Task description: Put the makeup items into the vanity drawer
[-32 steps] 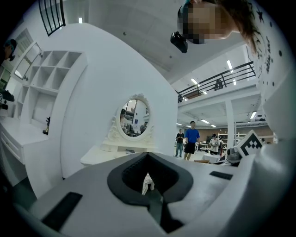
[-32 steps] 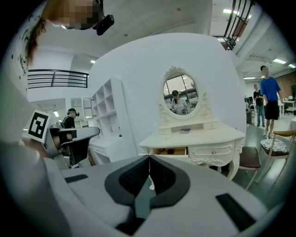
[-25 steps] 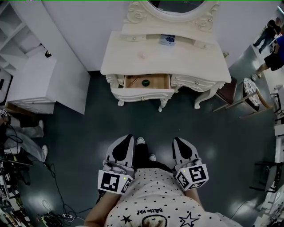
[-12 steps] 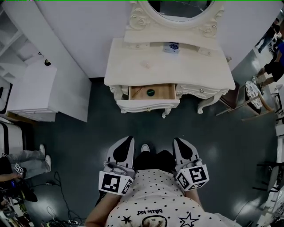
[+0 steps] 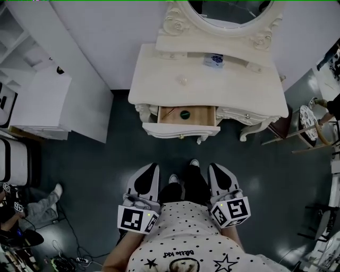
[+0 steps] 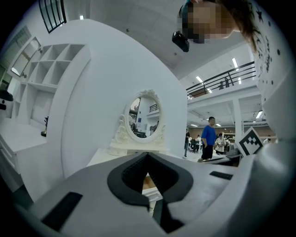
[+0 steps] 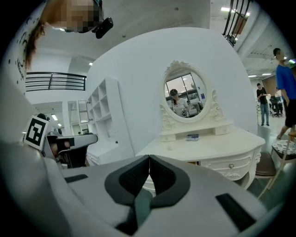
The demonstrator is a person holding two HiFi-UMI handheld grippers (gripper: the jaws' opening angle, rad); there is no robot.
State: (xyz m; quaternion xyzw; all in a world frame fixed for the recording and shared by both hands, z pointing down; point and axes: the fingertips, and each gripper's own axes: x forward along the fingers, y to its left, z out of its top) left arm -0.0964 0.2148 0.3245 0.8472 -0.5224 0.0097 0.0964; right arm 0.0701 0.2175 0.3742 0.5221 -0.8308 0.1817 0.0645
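The cream vanity (image 5: 207, 90) stands ahead of me with its middle drawer (image 5: 199, 115) pulled out. A dark green round item (image 5: 184, 113) lies in the drawer. A small pale round item (image 5: 183, 81) sits on the tabletop, and a blue-and-white item (image 5: 214, 60) rests on the shelf under the mirror (image 5: 228, 8). My left gripper (image 5: 154, 166) and right gripper (image 5: 212, 166) are held side by side close to my body, well short of the vanity. Both are shut with nothing between the jaws. The right gripper (image 7: 149, 157) points at the vanity (image 7: 217, 143).
A white cabinet (image 5: 37, 101) stands left of the vanity. A chair (image 5: 308, 122) is at its right. My feet (image 5: 194, 164) are on the dark floor in front of the drawer. Cables (image 5: 64, 249) lie at the lower left, near a seated person's legs (image 5: 42, 204).
The vanity has come nearer and shifted right in the head view as I stepped toward it. Both grippers keep their place before my body, still shut.
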